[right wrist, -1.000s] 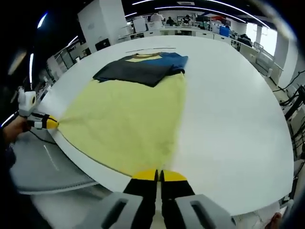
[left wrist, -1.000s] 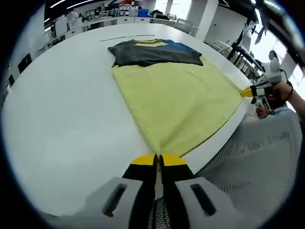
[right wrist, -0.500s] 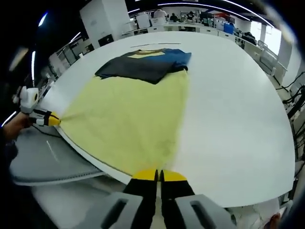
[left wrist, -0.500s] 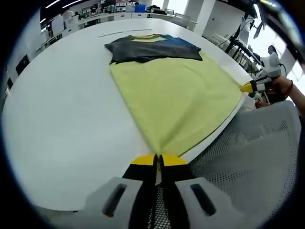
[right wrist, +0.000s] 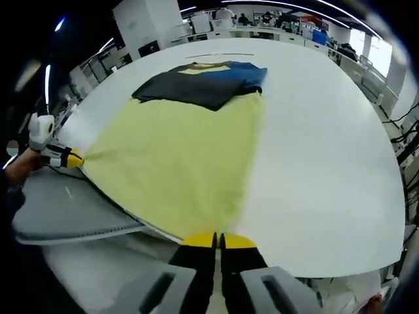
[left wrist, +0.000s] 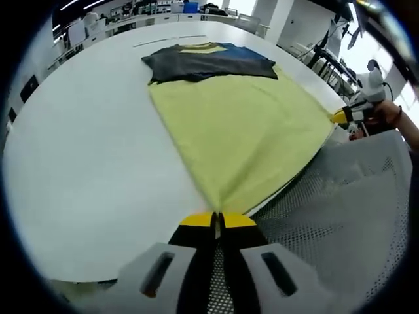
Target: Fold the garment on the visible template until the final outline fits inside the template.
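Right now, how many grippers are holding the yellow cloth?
2: the left gripper is shut on one near corner of the yellow cloth, the right gripper on the other.

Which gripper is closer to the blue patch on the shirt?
Right. The right gripper pinches the hem corner on the blue patch's side; the left gripper holds the opposite corner.

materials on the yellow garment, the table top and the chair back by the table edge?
Yellow garment: soft matte woven or knit fabric; it stretches taut between the grippers, likely cotton-like. Table top: smooth white, faintly glossy, probably laminate. Chair back: grey mesh, perforated weave visible.
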Motion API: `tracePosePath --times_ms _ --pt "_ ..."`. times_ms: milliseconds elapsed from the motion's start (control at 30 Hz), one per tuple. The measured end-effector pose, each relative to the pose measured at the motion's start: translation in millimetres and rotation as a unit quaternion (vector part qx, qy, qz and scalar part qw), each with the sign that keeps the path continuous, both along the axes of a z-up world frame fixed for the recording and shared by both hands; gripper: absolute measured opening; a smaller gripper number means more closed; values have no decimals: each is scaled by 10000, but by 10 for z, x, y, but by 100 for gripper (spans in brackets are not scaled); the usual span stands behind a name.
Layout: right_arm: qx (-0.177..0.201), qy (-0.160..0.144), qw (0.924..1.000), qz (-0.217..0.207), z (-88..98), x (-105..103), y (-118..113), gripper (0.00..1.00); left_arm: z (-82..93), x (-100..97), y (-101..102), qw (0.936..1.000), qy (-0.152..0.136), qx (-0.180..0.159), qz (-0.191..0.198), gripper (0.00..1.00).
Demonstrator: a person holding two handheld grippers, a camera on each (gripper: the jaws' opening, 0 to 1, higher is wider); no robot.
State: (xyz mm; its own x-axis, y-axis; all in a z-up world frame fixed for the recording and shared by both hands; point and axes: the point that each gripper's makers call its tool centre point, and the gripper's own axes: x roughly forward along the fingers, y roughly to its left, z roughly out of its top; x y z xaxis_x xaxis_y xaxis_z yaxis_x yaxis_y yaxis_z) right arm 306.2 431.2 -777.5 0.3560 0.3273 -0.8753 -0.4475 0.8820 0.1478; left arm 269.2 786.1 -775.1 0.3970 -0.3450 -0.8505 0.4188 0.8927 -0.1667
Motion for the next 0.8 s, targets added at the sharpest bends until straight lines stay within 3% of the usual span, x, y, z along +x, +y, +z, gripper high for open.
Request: tracePosePath --times_ms 200,267,400,800 --pt "-27 194 9997 110 -9 -86 6 0 13 -70 9 9999 84 33 -64 0" --pt "-31 305 9995 121 -15 -121 5 0 -2 -133 24 9996 278 39 14 0" --pt "-62 365 9992 159 -2 -134 4 0 24 -151 16 9996 276 61 -81 0" --pt "-66 94 9998 132 255 60 18 0 300 68 37 9999 96 24 -142 0"
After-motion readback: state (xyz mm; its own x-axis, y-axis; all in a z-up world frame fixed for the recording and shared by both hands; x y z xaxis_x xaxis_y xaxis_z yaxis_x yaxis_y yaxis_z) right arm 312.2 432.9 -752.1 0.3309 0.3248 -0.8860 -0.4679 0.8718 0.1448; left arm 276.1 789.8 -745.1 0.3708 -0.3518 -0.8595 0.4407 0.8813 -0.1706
